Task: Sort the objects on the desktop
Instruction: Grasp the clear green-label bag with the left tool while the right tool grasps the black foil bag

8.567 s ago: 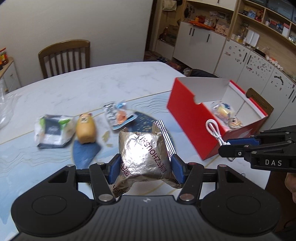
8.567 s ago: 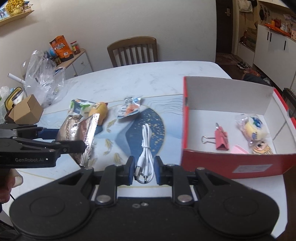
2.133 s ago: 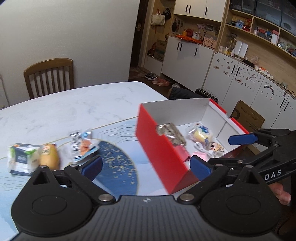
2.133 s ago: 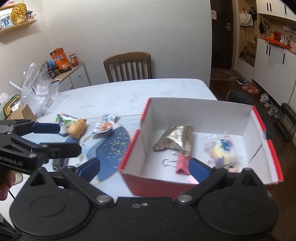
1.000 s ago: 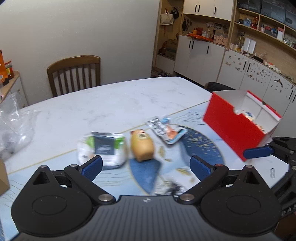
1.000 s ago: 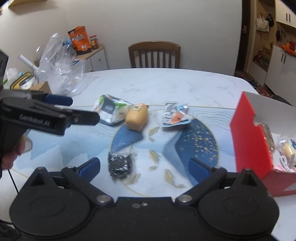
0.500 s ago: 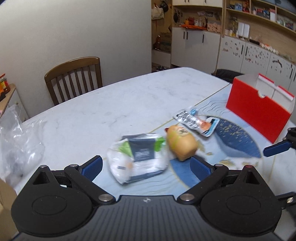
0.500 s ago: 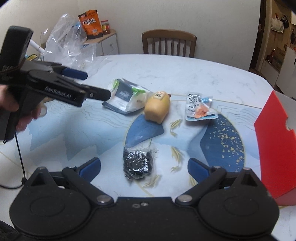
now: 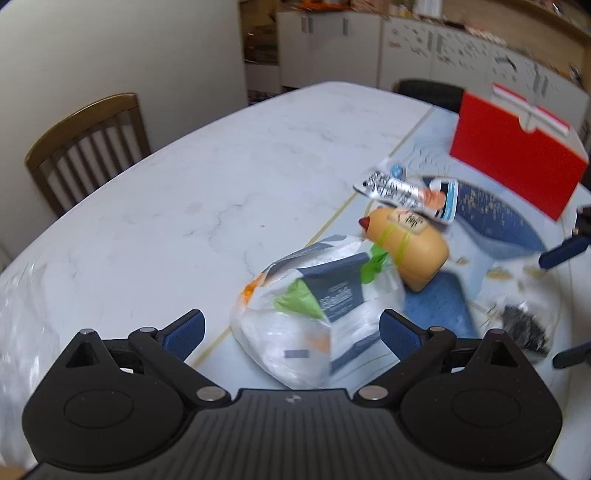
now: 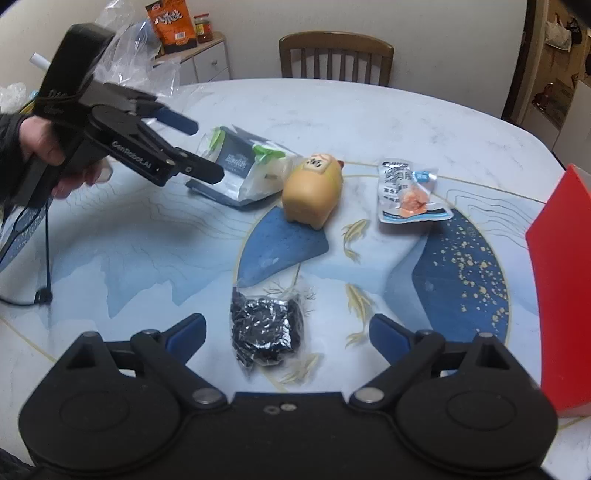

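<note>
My left gripper (image 9: 291, 328) is open, its jaws on either side of a white snack bag with green and dark print (image 9: 317, 314); the bag also shows in the right wrist view (image 10: 247, 173), with the left gripper (image 10: 203, 147) just above its left end. My right gripper (image 10: 288, 332) is open, with a small bag of black bits (image 10: 266, 328) between its jaws on the table. A tan pig-shaped toy (image 10: 314, 188) and a clear snack packet with an orange piece (image 10: 406, 192) lie beyond. The red box (image 9: 517, 155) stands at the right.
The table (image 9: 184, 184) is white marble with a blue patterned mat (image 10: 461, 266). A wooden chair (image 10: 336, 59) stands at the far side. A plastic bag and snack packs (image 10: 173, 26) sit on a side cabinet at the back left.
Both grippers have moved closer to the table objects. The left one has come down around the white snack bag; the right one has closed in on the bag of black bits.
</note>
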`<state>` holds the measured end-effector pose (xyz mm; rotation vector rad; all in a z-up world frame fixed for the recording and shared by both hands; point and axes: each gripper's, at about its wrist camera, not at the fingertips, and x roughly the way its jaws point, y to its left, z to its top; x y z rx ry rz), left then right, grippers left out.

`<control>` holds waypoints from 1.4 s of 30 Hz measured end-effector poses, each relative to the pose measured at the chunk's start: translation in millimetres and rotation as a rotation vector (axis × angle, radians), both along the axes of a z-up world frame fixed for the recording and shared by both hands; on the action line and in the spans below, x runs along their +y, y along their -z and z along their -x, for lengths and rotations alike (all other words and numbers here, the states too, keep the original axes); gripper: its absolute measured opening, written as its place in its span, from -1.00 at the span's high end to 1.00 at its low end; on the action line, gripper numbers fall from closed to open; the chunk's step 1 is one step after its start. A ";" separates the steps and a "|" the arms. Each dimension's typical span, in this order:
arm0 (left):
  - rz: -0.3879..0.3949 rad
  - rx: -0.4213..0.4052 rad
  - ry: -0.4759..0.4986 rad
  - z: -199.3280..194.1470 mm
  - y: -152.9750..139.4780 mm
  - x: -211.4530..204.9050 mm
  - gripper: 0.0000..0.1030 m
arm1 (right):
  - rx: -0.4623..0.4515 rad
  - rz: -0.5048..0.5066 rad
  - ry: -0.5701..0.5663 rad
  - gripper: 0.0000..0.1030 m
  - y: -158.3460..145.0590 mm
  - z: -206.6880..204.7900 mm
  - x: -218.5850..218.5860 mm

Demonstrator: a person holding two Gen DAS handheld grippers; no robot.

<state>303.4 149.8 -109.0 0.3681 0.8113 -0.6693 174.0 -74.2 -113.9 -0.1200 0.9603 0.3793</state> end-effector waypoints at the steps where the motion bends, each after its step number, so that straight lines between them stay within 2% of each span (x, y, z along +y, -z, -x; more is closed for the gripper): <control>1: -0.005 0.003 0.012 -3.8 1.3 -0.6 -0.97 | 0.004 0.002 -0.002 -0.85 1.3 -1.2 0.8; 8: -0.040 0.022 0.080 -21.3 15.8 -13.7 -0.97 | 0.021 0.020 -0.005 -0.76 9.2 -11.8 5.2; 12: -0.026 0.029 0.094 -25.5 21.9 -20.3 -0.97 | 0.032 0.026 -0.009 -0.69 13.8 -16.2 7.3; 21: 0.007 0.001 0.103 -9.9 26.9 -28.8 -0.94 | 0.051 0.048 -0.036 -0.54 21.9 -16.2 13.9; 23: 0.007 -0.007 0.096 -5.8 27.3 -29.6 -0.85 | 0.046 0.056 -0.043 -0.50 22.0 -16.4 15.1; 30: 0.006 -0.027 0.053 12.9 24.4 -31.7 -0.50 | 0.027 0.067 -0.050 -0.31 21.0 -13.2 14.2; 33: 0.007 -0.019 0.028 19.2 23.6 -31.7 -0.34 | 0.019 0.067 -0.054 -0.13 19.9 -12.2 14.3; 38: 0.002 -0.013 -0.052 34.6 21.2 -30.2 -0.24 | 0.006 0.066 -0.056 0.14 18.7 -10.0 13.0; 42: -0.008 0.026 -0.141 48.4 18.8 -32.3 -0.24 | 0.005 0.055 -0.054 0.20 18.3 -7.0 9.6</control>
